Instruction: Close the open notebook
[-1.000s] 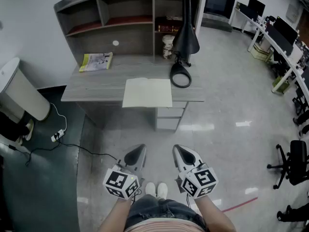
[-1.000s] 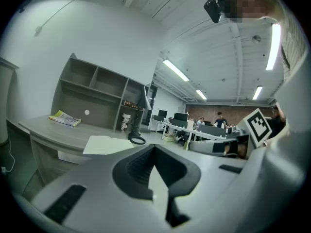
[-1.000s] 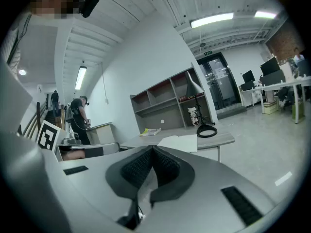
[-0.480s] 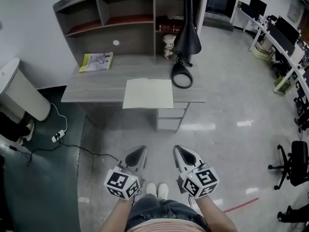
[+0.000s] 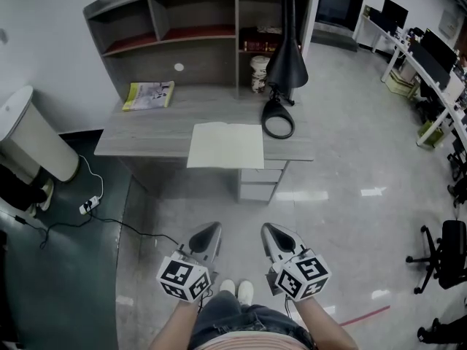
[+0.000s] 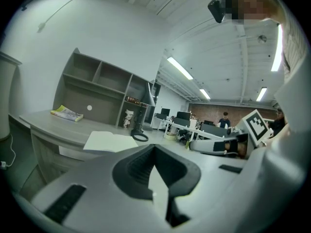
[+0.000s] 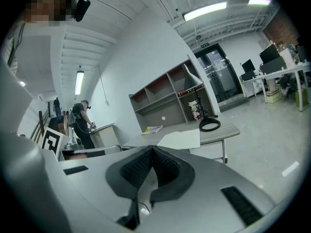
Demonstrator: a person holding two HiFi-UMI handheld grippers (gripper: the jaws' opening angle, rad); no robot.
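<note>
The open notebook (image 5: 226, 146) lies flat with pale pages at the front edge of the grey desk (image 5: 146, 126); it also shows in the left gripper view (image 6: 111, 141) and the right gripper view (image 7: 182, 139). Both grippers hang low over the floor, well short of the desk. My left gripper (image 5: 208, 231) has its jaws together with nothing between them. My right gripper (image 5: 272, 230) is shut and empty too. Its jaw tips meet in its own view (image 7: 152, 148).
A black desk lamp (image 5: 281, 71) with a ring base stands right of the notebook. A yellow booklet (image 5: 149, 95) lies at the desk's back left under the shelf hutch (image 5: 197, 20). A white bin (image 5: 33, 144) and floor cables (image 5: 87, 210) sit left; office chairs (image 5: 445, 254) right.
The desk and notebook sit slightly lower and to the right in the head view than a second ago. Both grippers stay low and shut.
</note>
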